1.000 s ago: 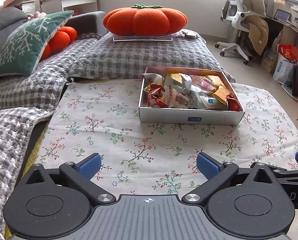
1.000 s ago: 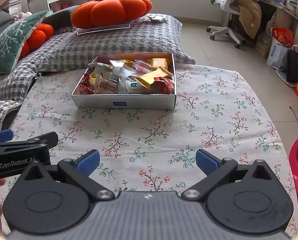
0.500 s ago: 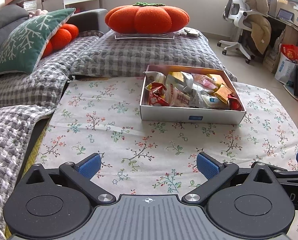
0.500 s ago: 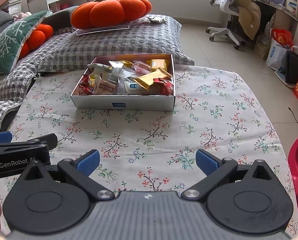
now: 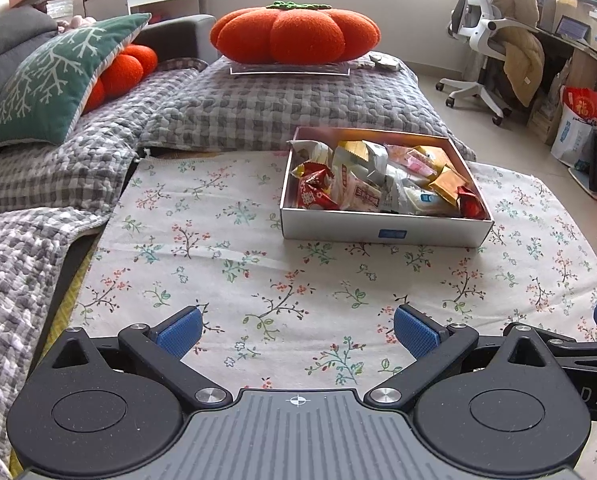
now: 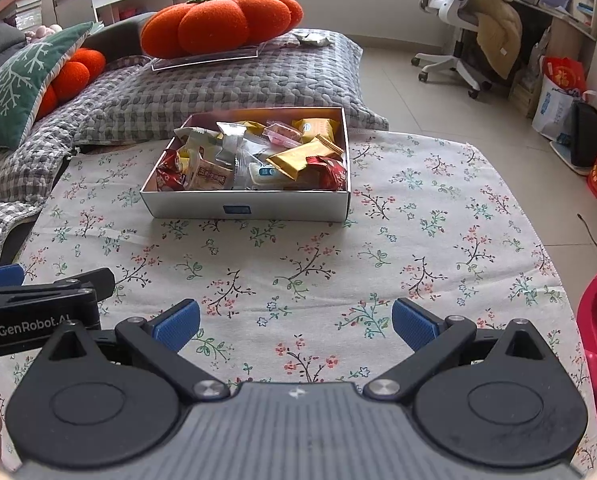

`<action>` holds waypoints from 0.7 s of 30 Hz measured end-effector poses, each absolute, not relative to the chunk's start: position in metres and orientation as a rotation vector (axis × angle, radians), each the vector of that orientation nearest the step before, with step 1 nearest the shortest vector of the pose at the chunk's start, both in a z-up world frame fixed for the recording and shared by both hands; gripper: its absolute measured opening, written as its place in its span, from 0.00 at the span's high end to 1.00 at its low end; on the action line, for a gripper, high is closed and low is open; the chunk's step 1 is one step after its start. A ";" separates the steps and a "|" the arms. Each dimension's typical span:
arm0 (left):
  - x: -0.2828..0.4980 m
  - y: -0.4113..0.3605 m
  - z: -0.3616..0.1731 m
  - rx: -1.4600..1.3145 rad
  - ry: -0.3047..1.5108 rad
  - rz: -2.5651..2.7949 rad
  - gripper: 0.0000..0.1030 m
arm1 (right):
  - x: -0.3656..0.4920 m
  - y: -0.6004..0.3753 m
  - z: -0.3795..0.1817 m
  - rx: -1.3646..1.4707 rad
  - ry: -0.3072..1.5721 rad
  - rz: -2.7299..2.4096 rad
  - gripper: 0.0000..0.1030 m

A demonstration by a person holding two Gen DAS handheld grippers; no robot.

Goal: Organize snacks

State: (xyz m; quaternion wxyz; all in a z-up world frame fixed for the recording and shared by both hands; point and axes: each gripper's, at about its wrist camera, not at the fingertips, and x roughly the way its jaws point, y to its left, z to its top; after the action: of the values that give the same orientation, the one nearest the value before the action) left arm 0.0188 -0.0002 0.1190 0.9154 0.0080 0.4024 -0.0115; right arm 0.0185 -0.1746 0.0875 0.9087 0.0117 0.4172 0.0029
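"GenRobot.AI" on left gripper [image 6: 38, 320] (side)

There was one shallow white cardboard box [image 5: 382, 233] [image 6: 250, 205] holding a heap of wrapped snacks [image 5: 378, 188] [image 6: 254, 160], too many and too overlapped for an exact count. Two orange pumpkin-shaped plush cushions [image 5: 294, 36] [image 6: 222, 24] were there, one green snowflake-patterned pillow [image 5: 54, 80] [image 6: 14, 80] and one white office chair [image 5: 482, 52] [image 6: 454, 36].

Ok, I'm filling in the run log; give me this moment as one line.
left gripper: open, empty | right gripper: open, empty | snacks: all in box | box: on floral cloth, untouched
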 end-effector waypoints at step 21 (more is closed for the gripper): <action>0.019 0.001 0.120 0.016 0.833 -0.025 0.01 | 0.019 -0.174 0.087 0.023 0.858 0.005 0.01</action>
State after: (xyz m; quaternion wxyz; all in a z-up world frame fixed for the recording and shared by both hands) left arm 0.0193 0.0006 0.1196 0.9145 0.0077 0.4043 -0.0123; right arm 0.0192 -0.1741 0.0871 0.9093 0.0109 0.4160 0.0023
